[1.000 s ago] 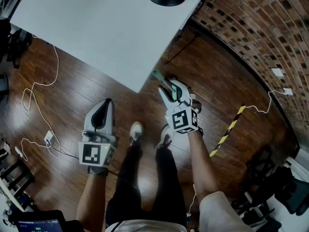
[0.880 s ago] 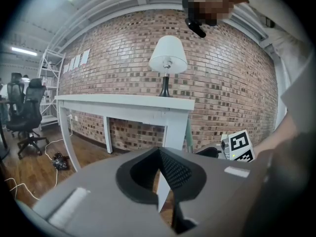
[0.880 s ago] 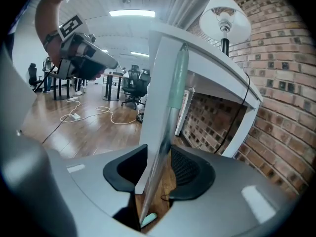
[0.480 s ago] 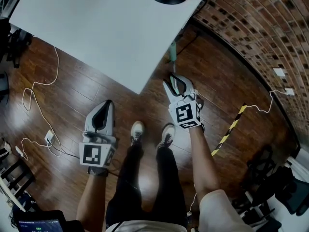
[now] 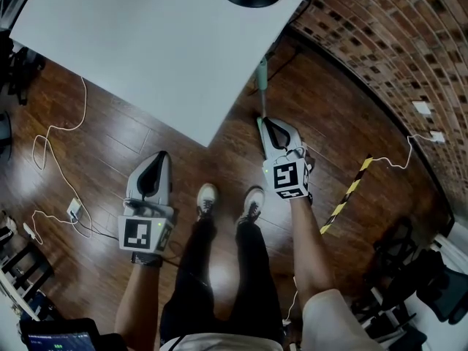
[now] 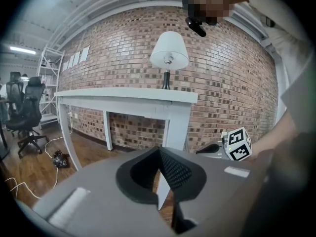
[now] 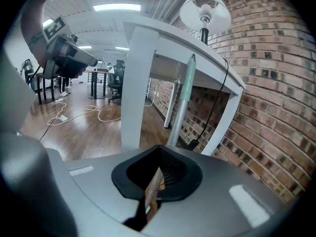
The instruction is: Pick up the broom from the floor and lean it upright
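The broom's grey-green handle [image 5: 261,79] stands upright against the edge of the white table [image 5: 146,42], just beyond my right gripper [image 5: 265,125]. In the right gripper view the broom handle [image 7: 183,100] rises next to a table leg [image 7: 134,93], apart from the jaws. The right gripper's [image 7: 159,154] jaws have just been closing and are shut with nothing between them. My left gripper [image 5: 164,156] hangs low at the left over bare floor, shut and empty; the left gripper [image 6: 159,152] faces the table. The broom's head is hidden.
A lamp [image 6: 169,53] stands on the table by the brick wall [image 5: 387,42]. Loose cables [image 5: 51,145] trail over the wooden floor at the left. A yellow-black striped strip [image 5: 347,196] lies to the right. The person's shoes [image 5: 207,199] are between the grippers.
The right gripper held the tilted handle, then let it go upright against the table. Its jaws have since gone from open to shut, and it has moved a little right. The left gripper stayed put.
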